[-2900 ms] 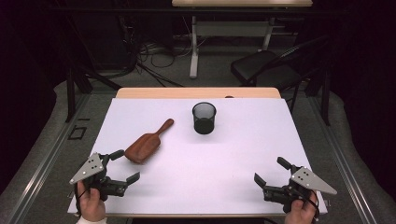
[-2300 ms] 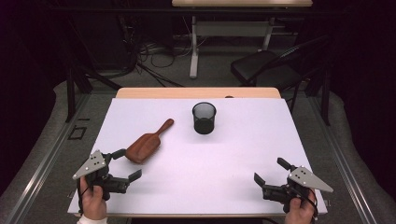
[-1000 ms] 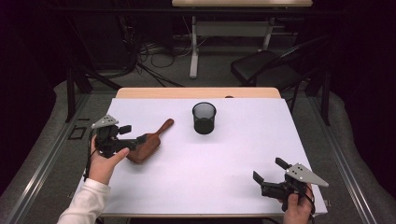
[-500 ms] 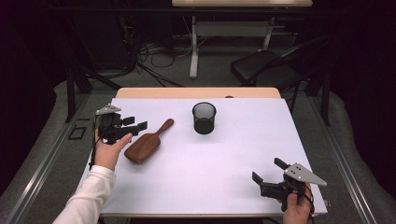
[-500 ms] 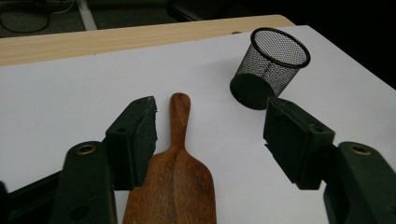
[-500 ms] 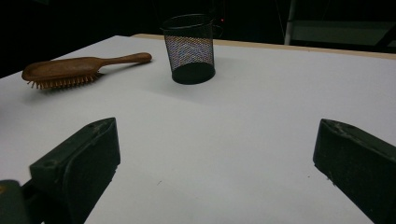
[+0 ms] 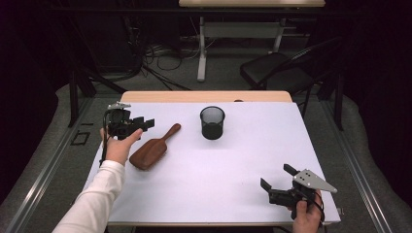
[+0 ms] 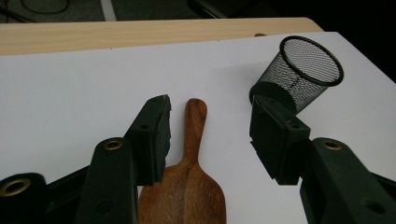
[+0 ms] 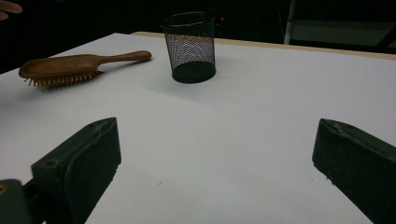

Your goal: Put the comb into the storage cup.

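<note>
A wooden hairbrush (image 7: 150, 151) lies bristles down on the left of the white table, its handle pointing toward a black mesh cup (image 7: 212, 122). My left gripper (image 7: 145, 125) hovers just left of the handle, held by a hand in a white sleeve. In the left gripper view the brush handle (image 8: 195, 116) lies below and between the jaws of my left gripper (image 8: 210, 105), nearer the left one. The jaws have just been closing and stand half open, touching nothing. My right gripper (image 7: 277, 177) rests open and empty at the front right.
The mesh cup (image 9: 190, 46) stands upright at the middle back, with the brush (image 9: 60, 65) to its left. A bare wooden strip (image 7: 204, 96) borders the table's far edge. A dark chair (image 7: 277, 73) and desk legs stand beyond it.
My left hand has travelled from the front left edge toward the back and now sits by the brush handle, with its jaws narrowed. The right gripper has stayed put.
</note>
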`<state>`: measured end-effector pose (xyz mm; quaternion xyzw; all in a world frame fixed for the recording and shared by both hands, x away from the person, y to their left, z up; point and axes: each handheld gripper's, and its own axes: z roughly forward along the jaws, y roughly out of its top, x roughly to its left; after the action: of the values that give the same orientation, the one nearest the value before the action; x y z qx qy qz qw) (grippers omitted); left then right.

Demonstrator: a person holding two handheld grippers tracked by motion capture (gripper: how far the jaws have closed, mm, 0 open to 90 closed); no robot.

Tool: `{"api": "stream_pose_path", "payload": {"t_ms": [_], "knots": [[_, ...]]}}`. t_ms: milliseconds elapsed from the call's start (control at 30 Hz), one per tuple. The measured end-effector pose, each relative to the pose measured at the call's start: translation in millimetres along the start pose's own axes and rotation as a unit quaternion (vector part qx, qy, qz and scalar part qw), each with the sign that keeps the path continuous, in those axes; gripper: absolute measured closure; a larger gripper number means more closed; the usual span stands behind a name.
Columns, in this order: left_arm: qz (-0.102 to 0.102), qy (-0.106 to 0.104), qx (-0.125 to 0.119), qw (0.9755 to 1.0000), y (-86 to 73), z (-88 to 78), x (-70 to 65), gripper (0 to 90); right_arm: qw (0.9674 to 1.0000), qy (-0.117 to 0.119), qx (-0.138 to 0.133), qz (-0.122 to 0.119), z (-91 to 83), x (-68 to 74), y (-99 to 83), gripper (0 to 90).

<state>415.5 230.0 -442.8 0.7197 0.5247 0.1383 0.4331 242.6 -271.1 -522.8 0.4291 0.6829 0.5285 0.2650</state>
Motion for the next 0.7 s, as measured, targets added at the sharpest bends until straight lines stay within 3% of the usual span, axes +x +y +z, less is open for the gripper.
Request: {"api": "stream_pose_path", "payload": {"t_ms": [333,700], "knots": [[-0.021,0.029,0.028,0.999,4.7,23.6,2.6,48.2,1.0,-0.005,-0.001,0.0,0.7,-0.4,-0.5,1.1],[-0.044,0.044,0.041,0.9972,6.5,45.0,4.2,63.0,1.0,-0.002,0.003,0.0,1.2,-0.3,-0.7,1.1]]}}
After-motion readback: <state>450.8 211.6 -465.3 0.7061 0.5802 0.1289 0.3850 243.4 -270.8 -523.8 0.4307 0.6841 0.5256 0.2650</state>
